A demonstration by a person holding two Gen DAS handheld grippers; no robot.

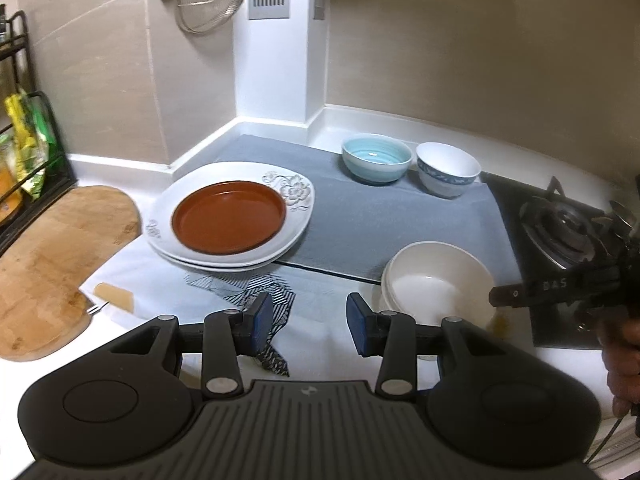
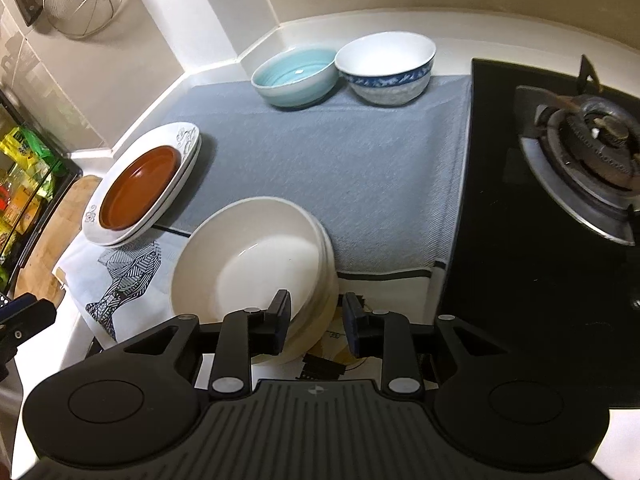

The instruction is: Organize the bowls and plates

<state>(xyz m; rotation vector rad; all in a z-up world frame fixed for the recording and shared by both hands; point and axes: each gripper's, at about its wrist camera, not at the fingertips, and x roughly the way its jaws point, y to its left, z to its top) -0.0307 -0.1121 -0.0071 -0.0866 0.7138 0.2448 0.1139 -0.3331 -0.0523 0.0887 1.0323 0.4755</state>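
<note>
My right gripper [image 2: 314, 322] sits nearest, its jaws apart and straddling the near rim of the stacked white bowls [image 2: 248, 256]; the left finger hangs inside the rim and the right one outside, and I cannot tell whether either pad touches the porcelain. How many bowls make up that stack is hard to read, since only the rim edges show on its right side. My left gripper [image 1: 310, 320] hovers over the white patterned cloth [image 1: 316, 300] with its jaws apart and nothing between them, tilted down toward the surface [image 1: 168, 184]. At the right edge of the left view a hand [image 1: 622, 360] is cut off by the frame. The brown plate [image 1: 229, 218] lies inside two stacked white plates [image 1: 230, 216], which overhang the left edge of the grey mat [image 2: 320, 160]. At the mat's far end the light blue bowl [image 2: 294, 76] and the blue-banded white bowl [image 2: 386, 68] stand touching, upright. The gas burner [image 2: 588, 152] lies to the right.
</note>
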